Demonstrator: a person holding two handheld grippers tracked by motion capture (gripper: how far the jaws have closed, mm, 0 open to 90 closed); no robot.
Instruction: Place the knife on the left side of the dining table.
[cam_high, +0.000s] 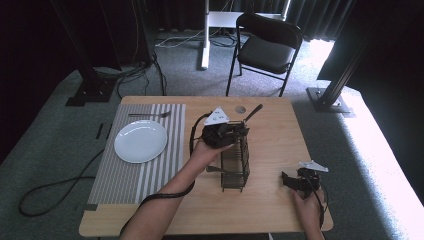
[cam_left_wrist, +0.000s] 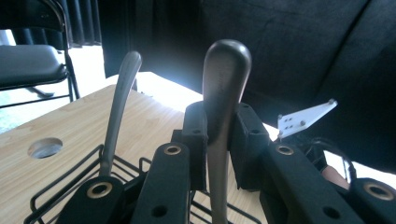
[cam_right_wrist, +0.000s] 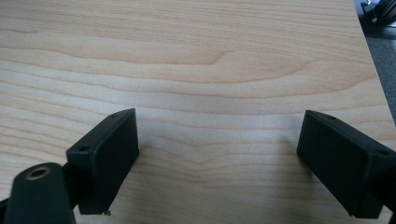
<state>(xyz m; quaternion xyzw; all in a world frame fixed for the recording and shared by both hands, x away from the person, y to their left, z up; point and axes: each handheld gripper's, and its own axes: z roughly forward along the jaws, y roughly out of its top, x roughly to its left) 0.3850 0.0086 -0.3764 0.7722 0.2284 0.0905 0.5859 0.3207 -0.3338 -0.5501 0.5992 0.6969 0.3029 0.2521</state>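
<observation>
Jaws of the left gripper (cam_left_wrist: 218, 140) clamp an upright metal handle (cam_left_wrist: 223, 88) over the wire rack (cam_high: 235, 162).

One plate (cam_high: 140, 141), one fork (cam_high: 150, 115), one wire rack (cam_high: 236, 165), two utensil handles (cam_left_wrist: 223, 84), one chair (cam_high: 265, 45)

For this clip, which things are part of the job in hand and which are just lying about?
In use:
- left hand-held gripper, shut on a utensil handle
- wire cutlery rack
- second utensil handle standing in the rack

Lying about:
- white plate on the striped placemat
- fork
- right hand-held gripper, open over bare table
- chair
</observation>
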